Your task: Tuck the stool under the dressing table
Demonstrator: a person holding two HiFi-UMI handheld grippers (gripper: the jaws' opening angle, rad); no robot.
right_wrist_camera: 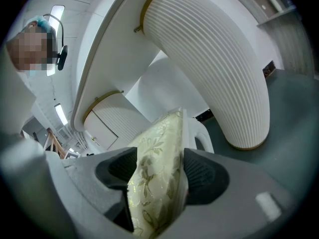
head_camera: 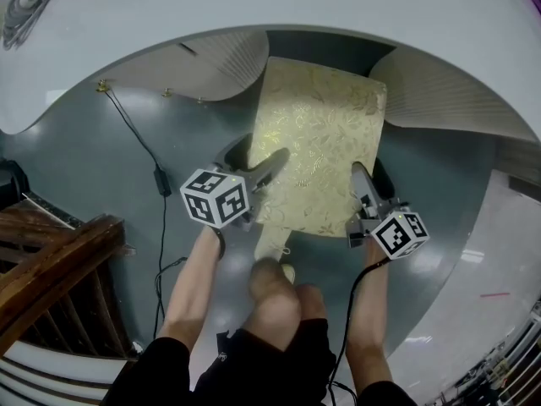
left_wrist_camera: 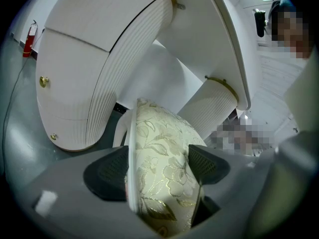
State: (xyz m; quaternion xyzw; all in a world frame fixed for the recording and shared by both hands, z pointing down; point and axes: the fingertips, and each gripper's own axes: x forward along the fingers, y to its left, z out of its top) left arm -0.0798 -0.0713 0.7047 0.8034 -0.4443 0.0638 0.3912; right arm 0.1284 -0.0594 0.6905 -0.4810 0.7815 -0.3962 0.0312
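The stool (head_camera: 319,142) has a cream seat with a gold leaf pattern and white legs. In the head view its far end sits in the gap between the two ribbed pedestals of the white dressing table (head_camera: 254,7). My left gripper (head_camera: 269,169) is shut on the seat's left edge, and my right gripper (head_camera: 362,186) is shut on its right edge. In the left gripper view the seat cushion (left_wrist_camera: 164,163) fills the space between the jaws of the left gripper (left_wrist_camera: 157,169). The right gripper (right_wrist_camera: 157,169) shows the same with the cushion (right_wrist_camera: 154,173) pinched edge-on.
The left ribbed pedestal (head_camera: 199,66) and the right ribbed pedestal (head_camera: 448,91) flank the stool. A black cable (head_camera: 161,184) runs over the grey floor at left. Dark wooden furniture (head_camera: 51,269) stands at lower left. The person's knee (head_camera: 275,299) is just behind the stool.
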